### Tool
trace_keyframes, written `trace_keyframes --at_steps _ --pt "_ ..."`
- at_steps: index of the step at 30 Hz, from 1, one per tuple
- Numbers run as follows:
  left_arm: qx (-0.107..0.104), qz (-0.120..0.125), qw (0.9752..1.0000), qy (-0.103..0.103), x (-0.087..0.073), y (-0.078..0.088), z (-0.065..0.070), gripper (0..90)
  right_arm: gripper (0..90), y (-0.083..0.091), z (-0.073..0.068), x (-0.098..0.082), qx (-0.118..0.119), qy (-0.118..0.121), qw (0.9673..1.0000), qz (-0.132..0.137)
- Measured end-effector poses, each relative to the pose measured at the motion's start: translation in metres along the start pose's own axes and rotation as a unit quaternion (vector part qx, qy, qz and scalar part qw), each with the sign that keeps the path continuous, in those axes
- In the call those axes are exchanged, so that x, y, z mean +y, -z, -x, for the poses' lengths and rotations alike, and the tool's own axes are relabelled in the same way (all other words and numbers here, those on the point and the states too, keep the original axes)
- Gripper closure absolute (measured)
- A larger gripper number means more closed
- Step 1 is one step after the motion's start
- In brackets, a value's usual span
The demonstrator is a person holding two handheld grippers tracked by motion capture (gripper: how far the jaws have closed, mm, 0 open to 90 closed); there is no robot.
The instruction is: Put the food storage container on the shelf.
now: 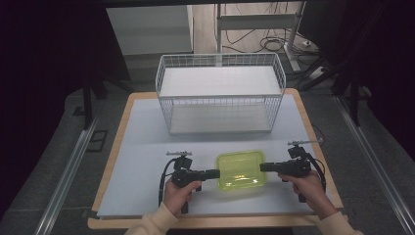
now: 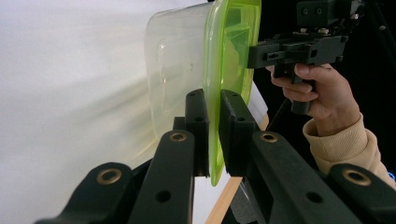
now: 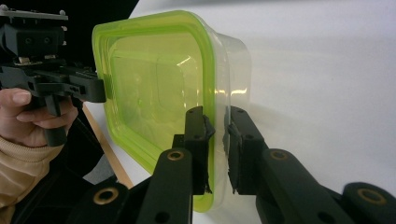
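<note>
A clear plastic container (image 1: 240, 170) with a bright yellow-green lid sits low in the centre of the high view, on the pale sheet that covers the table (image 1: 147, 147). It is a rounded-corner rectangle, shallow, with a see-through body and a translucent lime lid whose raised rim runs all the way round; light glints off the lid's recessed middle.

The left claw (image 1: 215, 173) comes in from the lower left of that view and meets the container's left edge, and the right claw (image 1: 263, 167) comes in from the lower right and meets its right edge. Each is held level by a hand in a beige sleeve.

In the left gripper view the container (image 2: 187, 70) stands in the upper middle of the frame, and the left claw (image 2: 214, 135) pinches the lid's green rim between its two black jaws. In the right gripper view the container (image 3: 159, 84) fills the centre left, and the right claw (image 3: 215, 149) is closed on the rim edge in the same way, one jaw on the lid side and the other on the clear body side.

A white wire basket (image 1: 220, 93) stands beyond the container, in the upper middle of the high view, well apart from it.
</note>
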State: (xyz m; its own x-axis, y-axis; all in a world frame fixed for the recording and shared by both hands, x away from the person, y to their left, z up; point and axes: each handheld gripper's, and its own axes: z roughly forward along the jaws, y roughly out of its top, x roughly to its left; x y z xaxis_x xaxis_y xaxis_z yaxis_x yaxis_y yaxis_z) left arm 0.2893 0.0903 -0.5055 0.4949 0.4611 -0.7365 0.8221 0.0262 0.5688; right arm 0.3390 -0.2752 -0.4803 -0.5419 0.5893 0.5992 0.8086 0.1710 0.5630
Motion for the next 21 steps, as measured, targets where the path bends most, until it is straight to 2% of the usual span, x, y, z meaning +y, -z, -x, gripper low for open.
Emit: trace_keyframes --at_steps 11,21 --pt "-0.008 0.008 0.9999 -0.004 0.014 0.010 0.002 83.1 79.3 0.004 -0.012 0.012 0.000 0.008 0.9998 0.020" --pt "-0.006 0.017 0.9996 -0.021 0.033 0.025 0.008 83.1 79.3 0.006 -0.026 0.029 0.001 0.020 0.9991 0.038"
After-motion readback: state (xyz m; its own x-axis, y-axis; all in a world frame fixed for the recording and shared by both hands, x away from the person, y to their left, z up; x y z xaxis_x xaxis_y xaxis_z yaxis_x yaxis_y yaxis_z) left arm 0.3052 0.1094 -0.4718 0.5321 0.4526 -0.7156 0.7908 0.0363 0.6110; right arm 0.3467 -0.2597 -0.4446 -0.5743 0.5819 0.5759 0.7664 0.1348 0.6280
